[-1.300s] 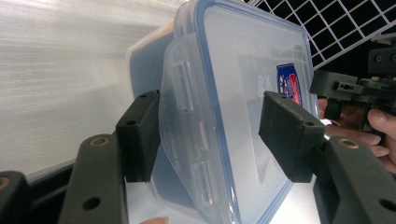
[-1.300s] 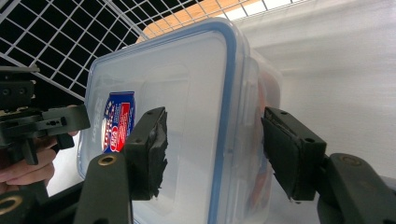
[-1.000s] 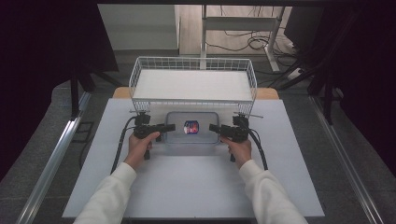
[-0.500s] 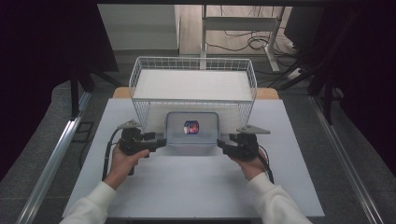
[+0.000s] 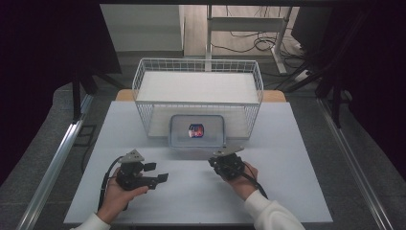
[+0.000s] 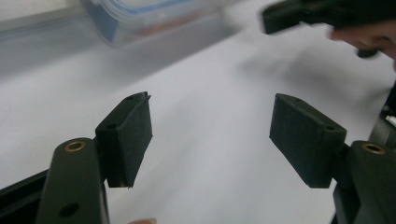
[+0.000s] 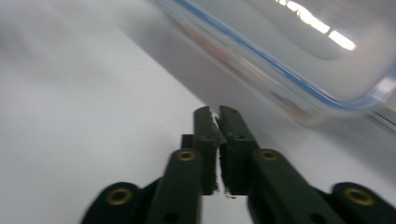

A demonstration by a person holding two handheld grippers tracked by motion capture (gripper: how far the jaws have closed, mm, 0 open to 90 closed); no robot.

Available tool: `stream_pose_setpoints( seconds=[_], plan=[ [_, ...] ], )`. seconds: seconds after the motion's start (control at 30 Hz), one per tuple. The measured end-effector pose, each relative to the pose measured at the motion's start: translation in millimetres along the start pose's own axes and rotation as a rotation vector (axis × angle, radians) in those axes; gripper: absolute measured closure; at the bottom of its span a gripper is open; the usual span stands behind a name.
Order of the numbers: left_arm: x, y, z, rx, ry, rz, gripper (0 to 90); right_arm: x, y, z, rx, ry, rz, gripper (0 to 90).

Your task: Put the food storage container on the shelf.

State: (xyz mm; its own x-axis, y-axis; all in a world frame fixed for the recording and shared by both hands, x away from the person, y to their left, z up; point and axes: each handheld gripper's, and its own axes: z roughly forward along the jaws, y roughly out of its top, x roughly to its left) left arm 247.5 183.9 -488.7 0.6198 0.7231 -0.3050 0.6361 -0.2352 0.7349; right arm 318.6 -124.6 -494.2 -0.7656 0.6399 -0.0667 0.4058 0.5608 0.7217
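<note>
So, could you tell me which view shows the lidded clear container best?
The high view: the whole container sits before the wire basket. The left gripper view catches a blurred corner; the right gripper view shows its blue-edged side up close.

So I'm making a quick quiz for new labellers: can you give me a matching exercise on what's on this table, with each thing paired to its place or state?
Things:
1. left gripper
2. right gripper
3. clear box
4. wire basket

Place or state:
A. jaws pressed together, nothing between them
B. standing at the far side of the table, behind the box
C. jaws apart, nothing between them
D. lying between the basket and the two hands, lid on, something colourful inside

Pairs: 1-C, 2-A, 3-D, 4-B
</note>
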Motion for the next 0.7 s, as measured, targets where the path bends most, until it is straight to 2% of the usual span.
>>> stream_pose_setpoints(
  seconds=[0.07,0.1,0.13,0.23,0.27,0.3,0.4,0.43,0.47,0.6,0.7],
  plan=[
    [-6.5,-3.4,-1.7,0.011,-0.006,0.014,29.0,2.7,4.5,14.5,0.024,0.003,-0.012,88.7],
    [-9.1,-4.7,-2.3,0.014,-0.01,0.019,29.0,5.7,8.9,27.4,0.033,-0.004,-0.017,88.9],
    [-12.3,-6.3,-3.5,0.025,-0.016,0.034,28.9,6.5,10.8,31.5,0.037,-0.005,-0.02,88.9],
    [-15.4,-7.3,-4.4,0.032,-0.021,0.043,29.3,8.6,16.7,41.4,0.038,-0.007,-0.024,88.9],
    [-17.4,-7.2,-4.3,0.039,-0.029,0.054,29.4,9.8,23.4,51.2,0.039,-0.008,-0.03,88.9],
    [-17.4,-7.2,-4.3,0.039,-0.029,0.054,29.5,9.8,23.4,51.2,0.039,-0.008,-0.03,88.9],
    [-19.3,-5.7,-3.9,0.04,-0.028,0.073,29.5,6.2,32.1,64.5,0.033,-0.012,-0.002,89.0],
    [-19.3,-5.7,-3.9,0.04,-0.028,0.073,29.5,6.2,32.1,64.5,0.033,-0.012,-0.002,89.0],
    [-18.9,-6.0,-5.0,0.043,-0.029,0.075,29.4,3.6,33.6,68.2,0.03,0.017,0.015,89.1],
    [-17.8,-6.6,-5.9,0.039,-0.021,0.064,29.4,5.3,35.4,69.8,0.031,0.012,-0.005,89.1],
    [-16.8,-4.6,-5.0,0.037,-0.017,0.059,29.3,3.6,38.8,65.6,0.012,0.001,0.01,89.1]
  ],
)
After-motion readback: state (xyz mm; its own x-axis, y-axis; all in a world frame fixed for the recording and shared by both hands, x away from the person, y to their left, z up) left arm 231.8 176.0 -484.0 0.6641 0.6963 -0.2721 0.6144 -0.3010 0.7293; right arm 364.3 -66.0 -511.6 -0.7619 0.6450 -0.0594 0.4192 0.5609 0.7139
